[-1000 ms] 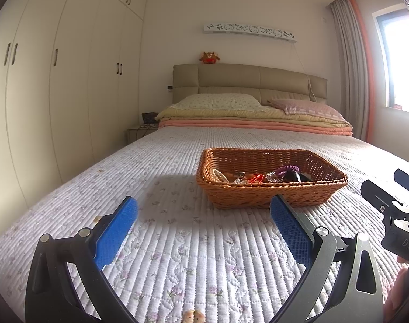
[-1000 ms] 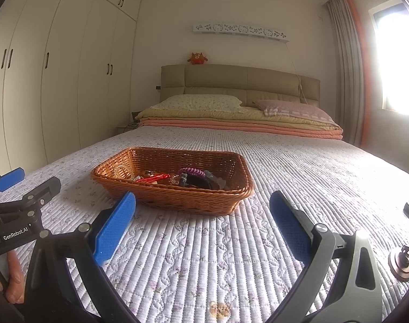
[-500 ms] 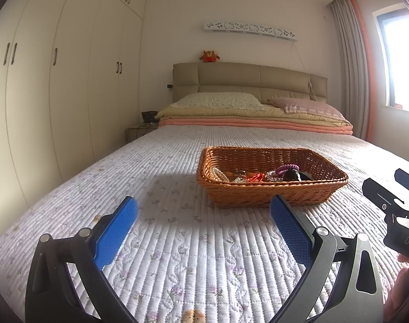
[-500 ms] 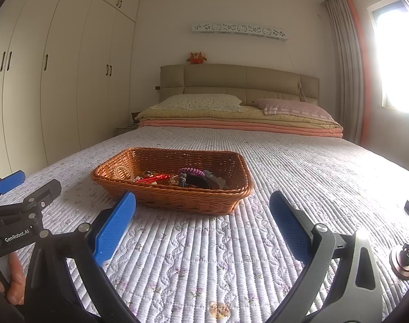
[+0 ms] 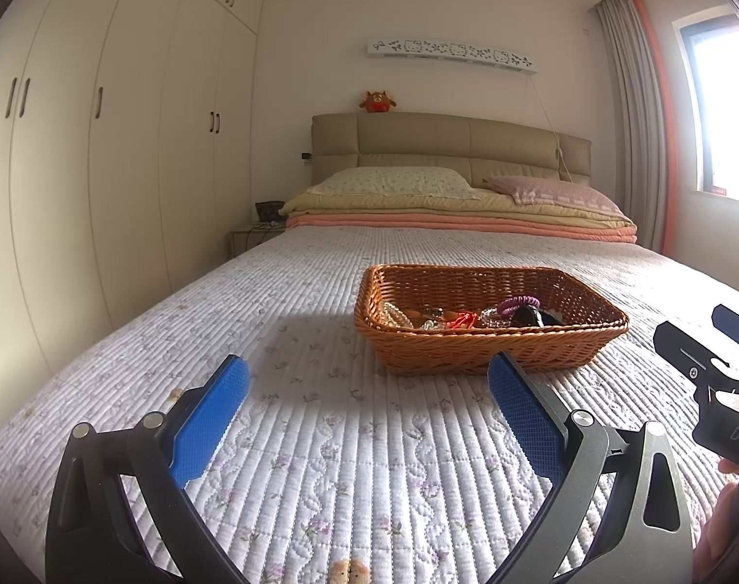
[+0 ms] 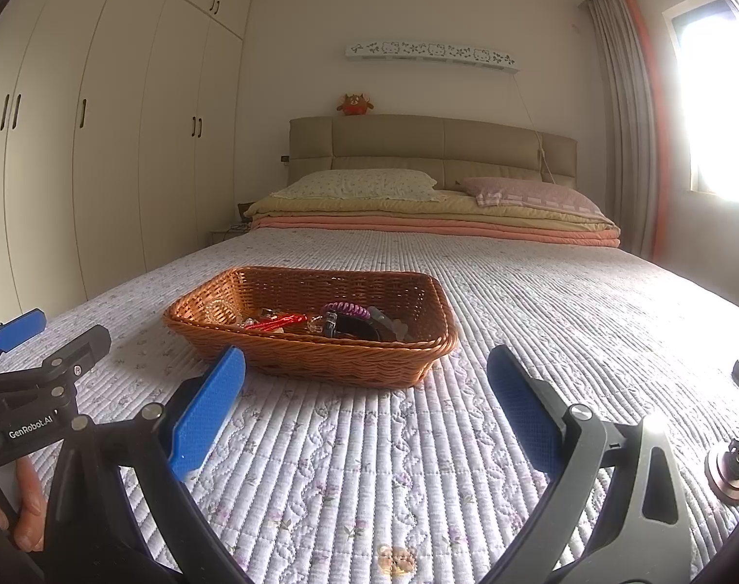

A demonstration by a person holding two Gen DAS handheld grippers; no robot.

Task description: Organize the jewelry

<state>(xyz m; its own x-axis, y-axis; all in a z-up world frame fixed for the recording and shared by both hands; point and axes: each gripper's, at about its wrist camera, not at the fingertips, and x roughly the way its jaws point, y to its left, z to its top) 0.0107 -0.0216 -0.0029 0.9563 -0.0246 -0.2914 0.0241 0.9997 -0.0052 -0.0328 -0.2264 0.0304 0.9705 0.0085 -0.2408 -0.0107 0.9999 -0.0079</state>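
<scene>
The jewelry point(image 5: 467, 316) all lies mixed in a heap in the basket point(image 5: 486, 357) on the bed point(image 5: 321, 438). The left claw point(image 5: 367, 401) and right claw point(image 6: 364, 396) are both wide apart, hold nothing, and are near the basket. This could be sorting still to do, or everything put away.

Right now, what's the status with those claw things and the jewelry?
Left gripper and right gripper: jaws open, empty, above the quilt. Jewelry heaped in the wicker basket ahead. Nothing between jaws and basket.
</scene>
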